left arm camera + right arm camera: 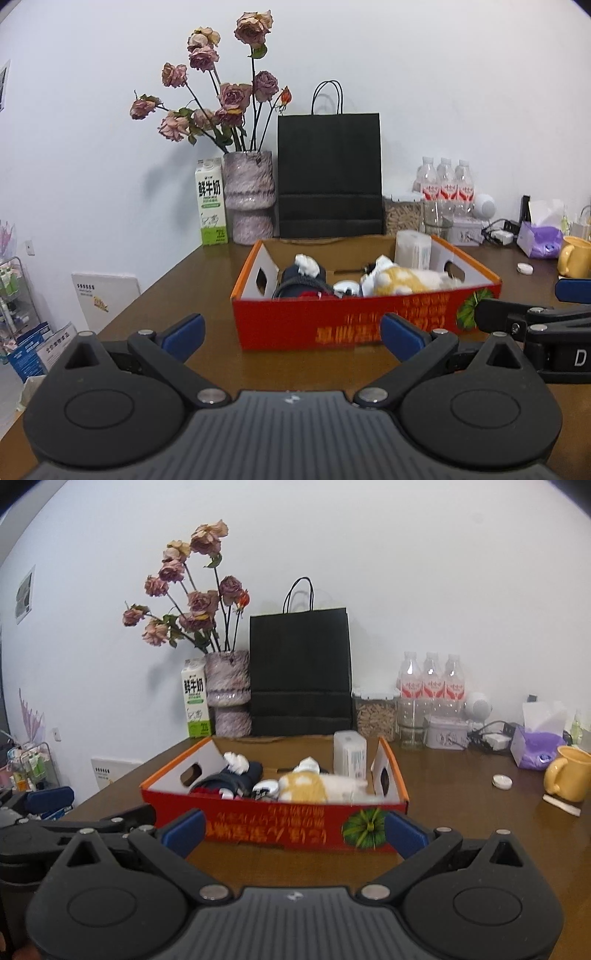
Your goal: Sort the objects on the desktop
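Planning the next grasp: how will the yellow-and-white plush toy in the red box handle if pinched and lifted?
The plush toy looks soft, so it will probably squash under the pads and sag when lifted. Likely light for its size. It lies among other items in the red cardboard box, so it may drag on neighbours.

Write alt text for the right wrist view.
The open right gripper faces a red cardboard box on a brown table, holding a plush toy and a white container. Behind stand a black paper bag, dried roses and a milk carton.
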